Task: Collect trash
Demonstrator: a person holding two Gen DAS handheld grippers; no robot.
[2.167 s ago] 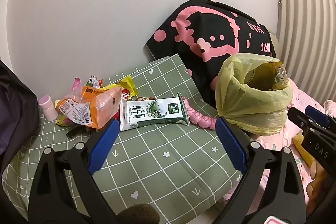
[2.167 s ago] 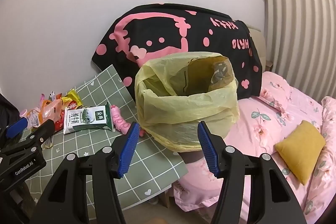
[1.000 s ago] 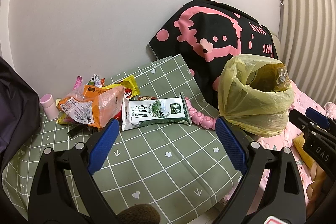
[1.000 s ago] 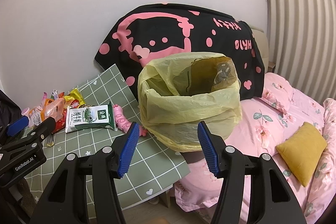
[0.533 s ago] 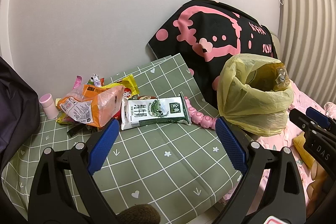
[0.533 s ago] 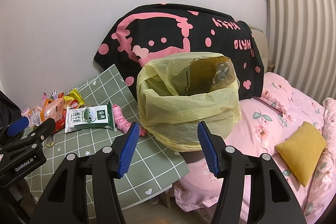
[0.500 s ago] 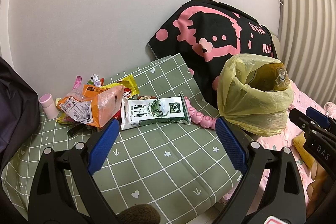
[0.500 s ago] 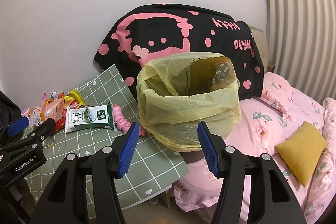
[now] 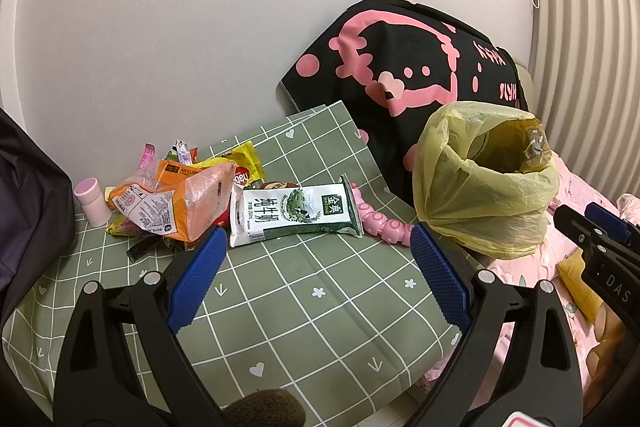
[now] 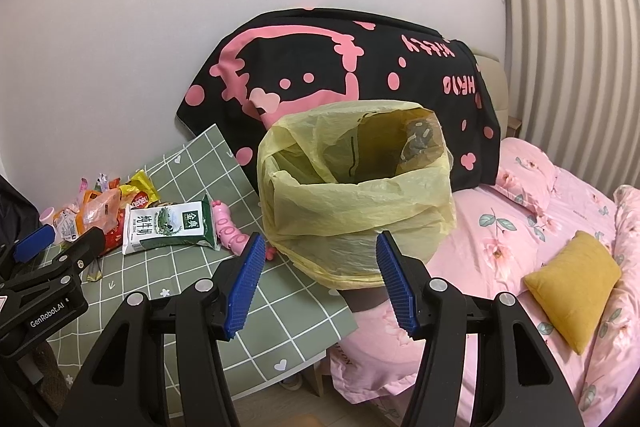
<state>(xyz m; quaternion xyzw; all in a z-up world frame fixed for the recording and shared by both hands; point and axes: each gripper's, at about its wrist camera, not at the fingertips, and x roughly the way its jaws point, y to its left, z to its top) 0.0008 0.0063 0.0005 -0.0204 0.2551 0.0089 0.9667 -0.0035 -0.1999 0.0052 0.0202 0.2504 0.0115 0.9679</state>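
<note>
the left gripper (image 9: pixel 316 277) was spread wide and held nothing, above the green checked cloth (image 9: pixel 320 307). the right gripper (image 10: pixel 320 281) was also spread, empty, just before the yellow trash bag (image 10: pixel 356 203). the milk carton (image 9: pixel 294 215) lay flat beside the snack wrappers (image 9: pixel 176 203).

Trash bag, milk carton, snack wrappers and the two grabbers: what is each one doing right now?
Trash bag: standing up, mouth open, rim folded down.
Milk carton: lying flat on the green cloth, not picked up.
Snack wrappers: heaped in a pile left of the carton.
Left gripper: open, holding nothing.
Right gripper: open, holding nothing, facing the bag.
</note>
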